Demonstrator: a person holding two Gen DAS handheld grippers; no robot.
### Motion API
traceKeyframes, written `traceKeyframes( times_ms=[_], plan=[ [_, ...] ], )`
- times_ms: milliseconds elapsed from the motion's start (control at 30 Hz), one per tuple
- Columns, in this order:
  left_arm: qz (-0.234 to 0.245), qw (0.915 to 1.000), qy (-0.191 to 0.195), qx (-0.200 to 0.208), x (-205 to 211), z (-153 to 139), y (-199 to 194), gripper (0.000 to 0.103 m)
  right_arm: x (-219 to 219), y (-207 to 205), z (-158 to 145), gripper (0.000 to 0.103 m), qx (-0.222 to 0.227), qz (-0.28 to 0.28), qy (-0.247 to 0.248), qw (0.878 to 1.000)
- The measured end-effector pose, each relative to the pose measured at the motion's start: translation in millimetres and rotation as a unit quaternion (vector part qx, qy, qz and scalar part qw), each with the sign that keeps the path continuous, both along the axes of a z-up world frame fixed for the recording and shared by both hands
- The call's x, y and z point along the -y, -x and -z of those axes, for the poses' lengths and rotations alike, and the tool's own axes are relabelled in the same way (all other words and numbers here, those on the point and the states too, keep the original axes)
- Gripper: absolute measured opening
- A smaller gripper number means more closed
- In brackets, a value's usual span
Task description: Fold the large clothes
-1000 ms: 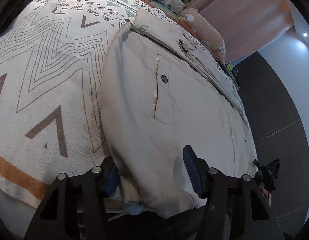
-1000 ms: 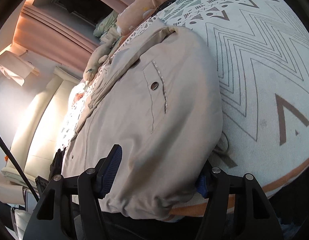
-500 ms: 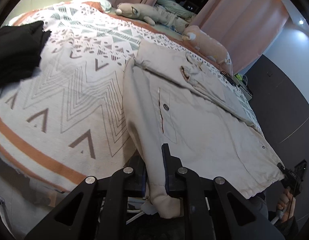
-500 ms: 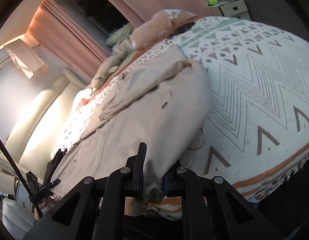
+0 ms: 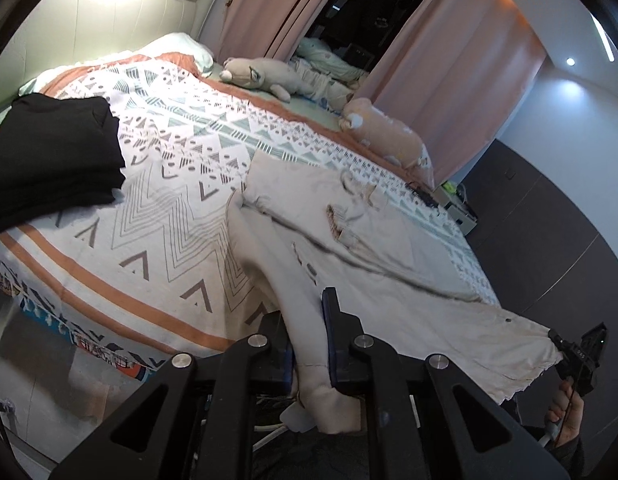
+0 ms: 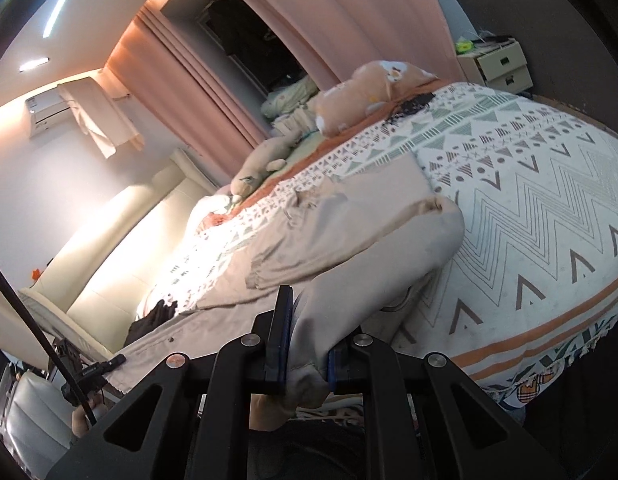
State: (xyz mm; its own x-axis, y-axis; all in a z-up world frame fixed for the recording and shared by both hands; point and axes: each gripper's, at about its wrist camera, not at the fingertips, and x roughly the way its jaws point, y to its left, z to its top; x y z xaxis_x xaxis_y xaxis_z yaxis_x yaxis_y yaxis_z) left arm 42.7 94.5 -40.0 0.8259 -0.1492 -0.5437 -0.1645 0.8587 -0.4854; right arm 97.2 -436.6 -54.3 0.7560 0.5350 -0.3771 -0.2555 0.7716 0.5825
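A big bed (image 5: 157, 216) fills both views, spread with a white blanket (image 6: 529, 208) patterned in grey zigzags and triangles, orange stripes running along its near edge. Pink curtains (image 5: 461, 80) hang behind it. Across the near half of the bed lies the jacket (image 5: 373, 264), a large beige one, front side up, its collar area rumpled toward the far side, a sleeve folded across the chest and a small snap showing near the hem. Its near hem is lifted off the blanket and stretched taut between the two grippers, sagging a little in the middle.

A folded black garment (image 5: 49, 160) sits on the bed's far left corner in the left view. Two plush toys (image 5: 265, 78) lie along the far edge by the curtains, and a pale nightstand (image 6: 497, 66) stands past the bed in the right view.

The left gripper (image 5: 309, 344) has its jaws pinched narrow on a bunched corner of the jacket's hem. The right gripper (image 6: 307, 344) is clamped just as tight on the opposite corner, cloth bulging out below the pads.

A second ago both pairs of jaws stood wide around the hem with the jacket flat and filling the view; now they have closed and risen, and much more of the room shows.
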Motion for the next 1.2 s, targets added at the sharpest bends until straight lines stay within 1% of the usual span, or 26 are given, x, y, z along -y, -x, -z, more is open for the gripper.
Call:
traceKeyframes(
  times_ms=[233, 333, 433, 633, 833, 900, 1000, 1200],
  plan=[
    [-0.003, 0.9987, -0.001, 0.051, -2, -45, 27, 0.013, 4, 20, -17, 0.011, 0.043, -0.010, -0.012, 0.999],
    [-0.005, 0.9978, -0.006, 0.066, -3, -60, 26, 0.013, 4, 15, -18, 0.011, 0.055, -0.014, -0.012, 0.998],
    [-0.006, 0.9974, -0.012, 0.071, -4, -68, 16, 0.013, 3, 1, -20, 0.011, 0.061, -0.012, -0.007, 0.998],
    [-0.010, 0.9974, -0.019, 0.069, -12, -78, -17, 0.013, 5, -35, -23, 0.010, 0.066, -0.006, -0.004, 0.998],
    [-0.008, 0.9969, -0.031, 0.071, -18, -92, -65, 0.014, -7, -75, -39, 0.010, 0.076, -0.001, 0.019, 0.997],
    [-0.008, 0.9970, -0.031, 0.070, -21, -95, -83, 0.014, -10, -87, -43, 0.010, 0.079, -0.001, 0.027, 0.997],
    [-0.006, 0.9971, -0.034, 0.068, -23, -98, -114, 0.014, -15, -119, -46, 0.010, 0.076, 0.001, 0.032, 0.997],
    [-0.004, 0.9981, -0.039, 0.048, -33, -94, -184, 0.014, -27, -178, -49, 0.010, 0.059, 0.003, 0.047, 0.997]
  ],
)
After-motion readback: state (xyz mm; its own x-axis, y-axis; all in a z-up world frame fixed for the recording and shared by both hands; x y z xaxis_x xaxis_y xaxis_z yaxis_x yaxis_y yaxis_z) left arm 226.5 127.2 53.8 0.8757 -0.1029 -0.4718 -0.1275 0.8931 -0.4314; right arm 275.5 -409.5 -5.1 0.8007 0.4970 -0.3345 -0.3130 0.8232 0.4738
